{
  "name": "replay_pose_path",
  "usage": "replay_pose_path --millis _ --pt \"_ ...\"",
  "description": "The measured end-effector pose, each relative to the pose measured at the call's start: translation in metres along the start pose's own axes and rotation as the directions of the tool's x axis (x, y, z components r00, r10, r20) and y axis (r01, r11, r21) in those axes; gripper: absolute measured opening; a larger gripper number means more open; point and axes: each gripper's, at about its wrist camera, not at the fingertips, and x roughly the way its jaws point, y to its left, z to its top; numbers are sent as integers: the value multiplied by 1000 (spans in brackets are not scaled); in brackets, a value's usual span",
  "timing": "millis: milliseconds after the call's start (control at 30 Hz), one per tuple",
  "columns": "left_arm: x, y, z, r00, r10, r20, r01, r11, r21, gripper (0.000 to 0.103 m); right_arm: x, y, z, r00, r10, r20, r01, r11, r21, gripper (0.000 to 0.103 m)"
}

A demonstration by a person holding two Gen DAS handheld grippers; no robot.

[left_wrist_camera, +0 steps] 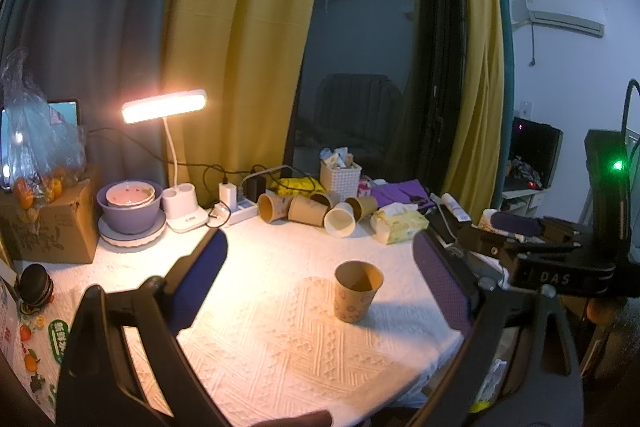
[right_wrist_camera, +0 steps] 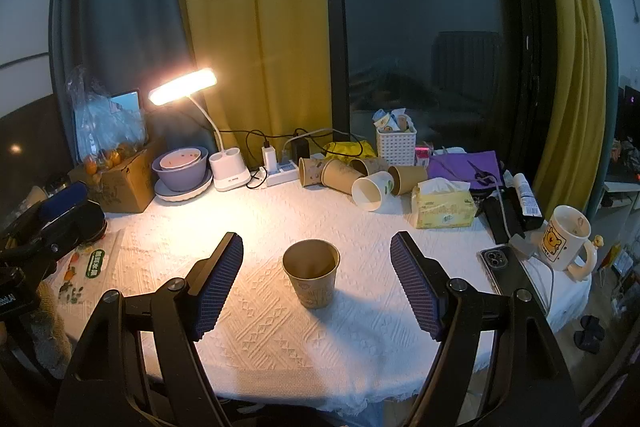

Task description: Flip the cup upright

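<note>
Brown printed paper cup [right_wrist_camera: 311, 273] stands upright, mouth up, on the white embossed tablecloth [right_wrist_camera: 280, 327], between the spread, empty fingers of the level right gripper [right_wrist_camera: 316, 275]; left gripper [left_wrist_camera: 320, 275] likewise spread, cup untouched.

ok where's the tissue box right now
The yellow tissue box sits toward the back right of the table, just right of the pile of tipped paper cups and in front of the purple pouch; the left wrist view shows it too.
</note>
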Motion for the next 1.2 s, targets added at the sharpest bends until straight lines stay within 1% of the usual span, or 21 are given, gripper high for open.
replay_pose_path --millis 1067,1133,1200 --pt "1 -2 -2 1000 2 -6 -2 1000 -1 95 1 1 1 1000 0 -3 0 1000 2 79" --pt "1 -4 -6 1000 4 -8 -4 1000 -4 95 2 2 -1 1000 2 -5 -2 1000 1 79" --pt "5 -8 -13 1000 -11 -24 11 1000 -10 95 5 3 -3 1000 4 -10 -4 1000 -8 79"
